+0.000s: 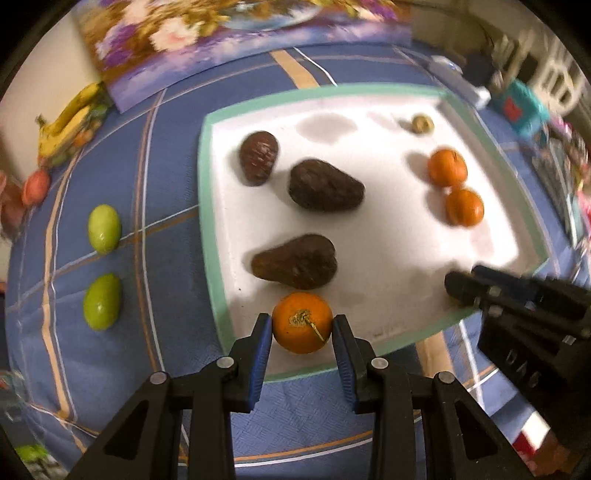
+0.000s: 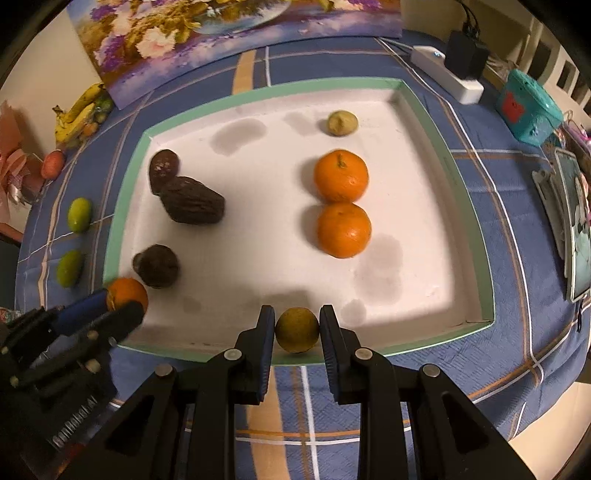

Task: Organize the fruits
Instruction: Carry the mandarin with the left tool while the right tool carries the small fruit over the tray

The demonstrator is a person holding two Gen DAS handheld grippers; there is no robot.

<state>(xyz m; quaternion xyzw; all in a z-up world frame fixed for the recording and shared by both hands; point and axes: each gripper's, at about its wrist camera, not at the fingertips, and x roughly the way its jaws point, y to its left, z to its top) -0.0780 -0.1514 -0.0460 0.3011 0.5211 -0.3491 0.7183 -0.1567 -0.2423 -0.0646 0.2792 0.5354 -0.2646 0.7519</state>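
My left gripper (image 1: 302, 325) is shut on an orange (image 1: 302, 322), stem up, over the near edge of the white tray (image 1: 388, 258). My right gripper (image 2: 297, 328) is shut on a small yellow-green fruit (image 2: 296, 329) above the tray's front rim (image 2: 424, 341). In the tray lie three dark brown avocados (image 1: 325, 185), (image 1: 258, 158), (image 1: 295, 262), two oranges side by side (image 2: 341, 175), (image 2: 343, 229) and a small yellowish fruit (image 2: 342, 123) at the back. The right wrist view shows the left gripper (image 2: 118, 306) with its orange (image 2: 127, 293) at the tray's near left corner.
Two green limes (image 1: 104, 228), (image 1: 102, 301) lie on the blue checked cloth left of the tray. Bananas (image 1: 68, 122) and a reddish fruit (image 1: 36, 186) sit at the far left. A flower painting (image 2: 221, 33) leans at the back; a power strip (image 2: 447, 74) and teal box (image 2: 528, 105) stand at the right.
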